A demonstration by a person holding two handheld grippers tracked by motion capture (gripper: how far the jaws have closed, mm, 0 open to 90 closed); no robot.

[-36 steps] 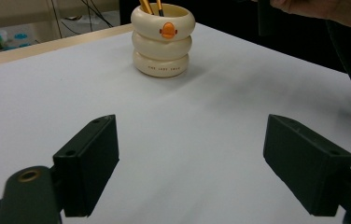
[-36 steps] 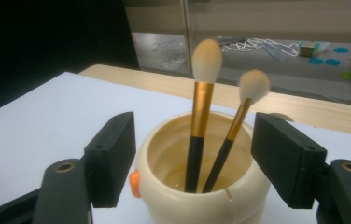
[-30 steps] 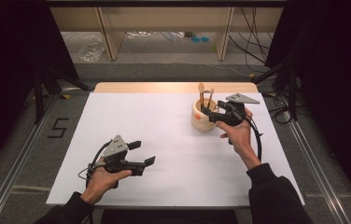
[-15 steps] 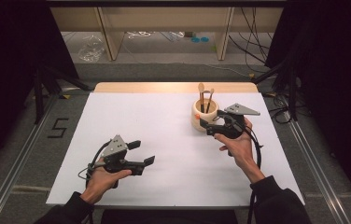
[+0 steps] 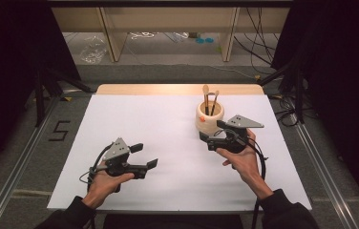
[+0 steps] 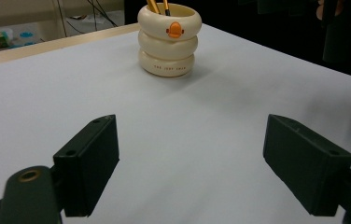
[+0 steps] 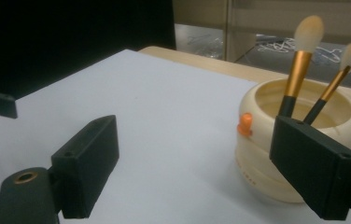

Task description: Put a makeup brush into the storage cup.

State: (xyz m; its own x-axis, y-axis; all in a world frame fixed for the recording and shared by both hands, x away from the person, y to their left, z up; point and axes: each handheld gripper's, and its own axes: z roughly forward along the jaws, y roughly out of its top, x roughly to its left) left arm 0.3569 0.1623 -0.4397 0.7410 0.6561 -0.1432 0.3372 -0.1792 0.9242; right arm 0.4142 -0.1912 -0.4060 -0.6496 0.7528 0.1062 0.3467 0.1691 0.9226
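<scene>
high view: the cream holder [image 5: 209, 119] with two brushes [image 5: 210, 100] stands upright on the white counter [image 5: 168, 124], just beside the right gripper [image 5: 209, 136]. its jaws, just opened, are released and hold nothing. left gripper [image 5: 145, 155] well apart.

left gripper view: jaws released over bare counter.

right gripper view: holder [image 7: 299, 140] just beside one jaw.

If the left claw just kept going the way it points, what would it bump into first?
Probably the cream holder with the brushes. From the left claw, it stands ahead, slightly left of centre, across bare white table.
</scene>
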